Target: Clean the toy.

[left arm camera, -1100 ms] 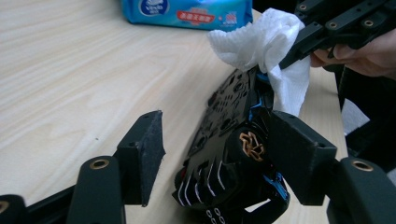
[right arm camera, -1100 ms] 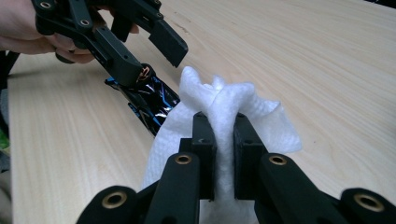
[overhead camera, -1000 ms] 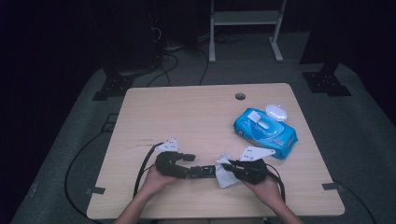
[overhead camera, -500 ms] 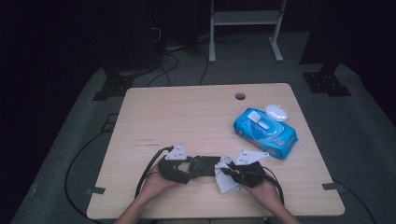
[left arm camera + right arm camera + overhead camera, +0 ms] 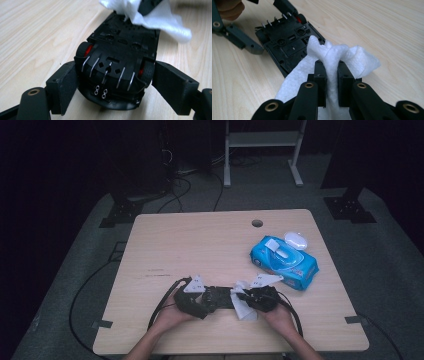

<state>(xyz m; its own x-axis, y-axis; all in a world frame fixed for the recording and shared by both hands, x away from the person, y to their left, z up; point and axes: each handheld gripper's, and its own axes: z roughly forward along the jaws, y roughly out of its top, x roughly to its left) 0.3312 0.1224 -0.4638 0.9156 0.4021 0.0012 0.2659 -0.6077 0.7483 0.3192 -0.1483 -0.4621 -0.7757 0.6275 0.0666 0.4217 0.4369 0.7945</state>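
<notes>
A black toy car (image 5: 125, 37) with red wheel hubs lies belly-up near the table's front edge (image 5: 218, 297). My left gripper (image 5: 116, 66) straddles one end of it. Its jaws have just been opening, and they stand open beside the wheels with the car between them. My right gripper (image 5: 331, 65) is shut on a bunched white wipe (image 5: 352, 60). The wipe rests against the other end of the car's underside (image 5: 287, 40). In the high view the left gripper (image 5: 207, 299) and the right gripper (image 5: 246, 299) face each other across the car.
A blue pack of wipes (image 5: 285, 262) lies at the right of the table, with a small white oval object (image 5: 296, 240) just behind it. A round cable hole (image 5: 257, 223) sits near the far edge. The table's wood top (image 5: 200, 245) is bare beyond the hands.
The right gripper has moved left and down, bringing the wipe onto the car. The left hand has stayed in place on the car.
</notes>
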